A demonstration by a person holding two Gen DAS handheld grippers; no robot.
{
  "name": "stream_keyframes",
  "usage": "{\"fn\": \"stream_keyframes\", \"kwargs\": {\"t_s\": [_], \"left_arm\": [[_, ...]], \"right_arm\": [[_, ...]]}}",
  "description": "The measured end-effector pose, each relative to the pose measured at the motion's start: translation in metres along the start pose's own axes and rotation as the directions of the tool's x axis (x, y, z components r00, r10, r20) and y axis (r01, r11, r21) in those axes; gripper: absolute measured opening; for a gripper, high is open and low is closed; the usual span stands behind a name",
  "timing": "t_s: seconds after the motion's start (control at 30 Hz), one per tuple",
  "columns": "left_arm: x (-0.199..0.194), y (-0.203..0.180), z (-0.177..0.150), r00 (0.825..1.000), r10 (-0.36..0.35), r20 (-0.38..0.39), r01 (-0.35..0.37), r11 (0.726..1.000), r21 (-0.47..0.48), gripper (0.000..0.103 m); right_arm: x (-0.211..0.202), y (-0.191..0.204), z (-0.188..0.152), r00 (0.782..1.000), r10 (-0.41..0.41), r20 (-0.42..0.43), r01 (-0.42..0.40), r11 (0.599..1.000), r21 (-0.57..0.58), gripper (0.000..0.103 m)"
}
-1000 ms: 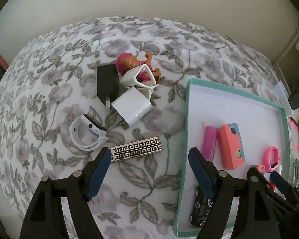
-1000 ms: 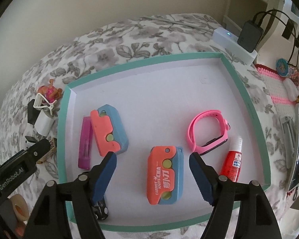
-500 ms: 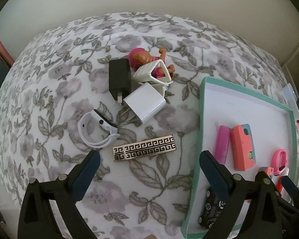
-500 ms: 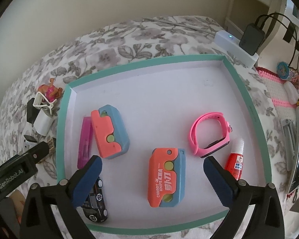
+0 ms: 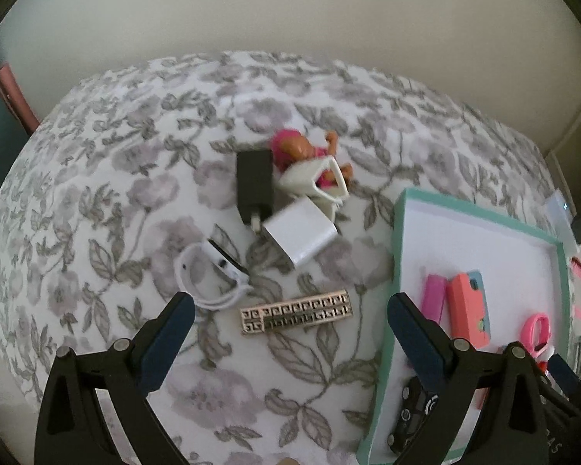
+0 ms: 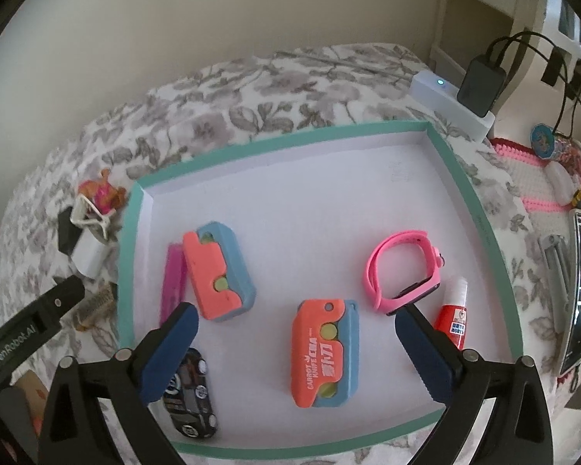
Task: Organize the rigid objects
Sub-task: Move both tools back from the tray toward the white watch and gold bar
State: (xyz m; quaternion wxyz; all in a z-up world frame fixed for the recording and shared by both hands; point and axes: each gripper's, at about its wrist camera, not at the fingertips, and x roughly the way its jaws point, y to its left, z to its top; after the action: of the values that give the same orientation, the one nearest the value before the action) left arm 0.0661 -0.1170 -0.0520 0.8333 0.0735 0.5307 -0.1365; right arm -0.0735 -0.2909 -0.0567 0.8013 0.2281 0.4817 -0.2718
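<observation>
My left gripper (image 5: 290,306) is open over the floral cloth, empty, just above a gold patterned clip (image 5: 296,312). Beyond it lie a white watch band (image 5: 209,277), a white charger (image 5: 300,237), a black charger (image 5: 255,184), and a small doll (image 5: 296,148) in a white holder (image 5: 313,182). My right gripper (image 6: 296,317) is open and empty above the teal-rimmed white tray (image 6: 282,139). In the tray lie two orange-and-blue toy knives (image 6: 323,352) (image 6: 219,271), a magenta bar (image 6: 172,281), a pink watch (image 6: 404,271), a red glue bottle (image 6: 453,312) and a black toy car (image 6: 189,397).
A white power strip (image 6: 451,106) with black plugs and cables sits past the tray's far right corner. A pink mat (image 6: 534,182) with small items, a phone and metal clips lies right of the tray. The wall runs along the far side.
Both grippers' jaws have spread wider. The left view has shifted, so the clip and chargers now sit more central. The toy car in the tray has come into sight by the right gripper's left finger.
</observation>
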Motion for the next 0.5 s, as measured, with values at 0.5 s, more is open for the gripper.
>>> {"fn": "stream_keyframes", "kwargs": {"t_s": [0.5], "left_arm": [[-0.013,0.035,0.009,0.996,-0.071,0.062,0.078,0.991,-0.106,0.100]], "right_arm": [[-0.007,0.024,0.000,0.998,0.048,0.047,-0.045,0.997,-0.056,0.103]]}}
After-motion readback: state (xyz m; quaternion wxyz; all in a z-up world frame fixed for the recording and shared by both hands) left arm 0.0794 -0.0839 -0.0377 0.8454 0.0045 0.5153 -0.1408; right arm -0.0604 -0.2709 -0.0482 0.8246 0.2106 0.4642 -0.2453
